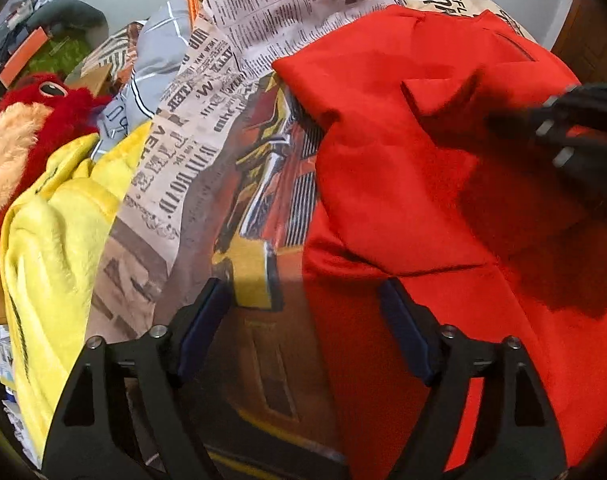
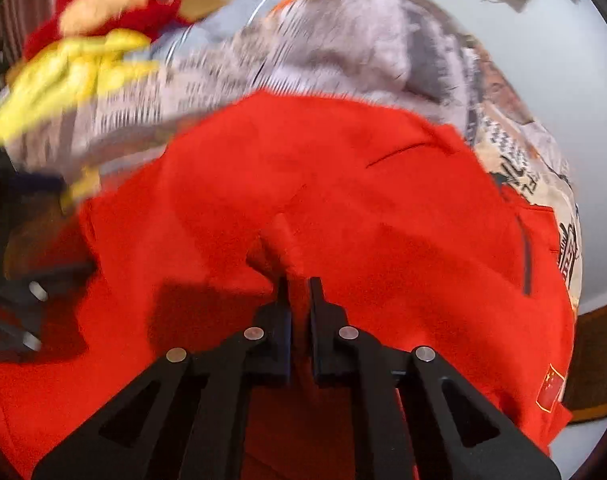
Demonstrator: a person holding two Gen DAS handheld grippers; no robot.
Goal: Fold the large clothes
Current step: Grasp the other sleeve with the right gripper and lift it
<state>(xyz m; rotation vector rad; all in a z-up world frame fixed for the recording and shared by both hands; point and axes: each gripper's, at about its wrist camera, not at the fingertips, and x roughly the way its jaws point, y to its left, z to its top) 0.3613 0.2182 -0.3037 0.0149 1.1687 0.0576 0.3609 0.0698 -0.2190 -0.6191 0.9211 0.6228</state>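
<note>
red garment (image 1: 423,184) edge between spread fingers (image 1: 207,304)

Red garment (image 1: 403,168) — creased, partly folded — spread over newsprint-patterned bedding (image 1: 207,92).

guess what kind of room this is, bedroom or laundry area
Most likely a bedroom, with clothes being folded on a bed. A newspaper-print bedsheet covers the soft surface, a red plush toy sits at its edge, and a red garment and a yellow garment lie spread on it.

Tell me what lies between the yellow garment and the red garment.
Newspaper-print bedding lies between yellow garment and red garment, shown in the left wrist view.
</note>
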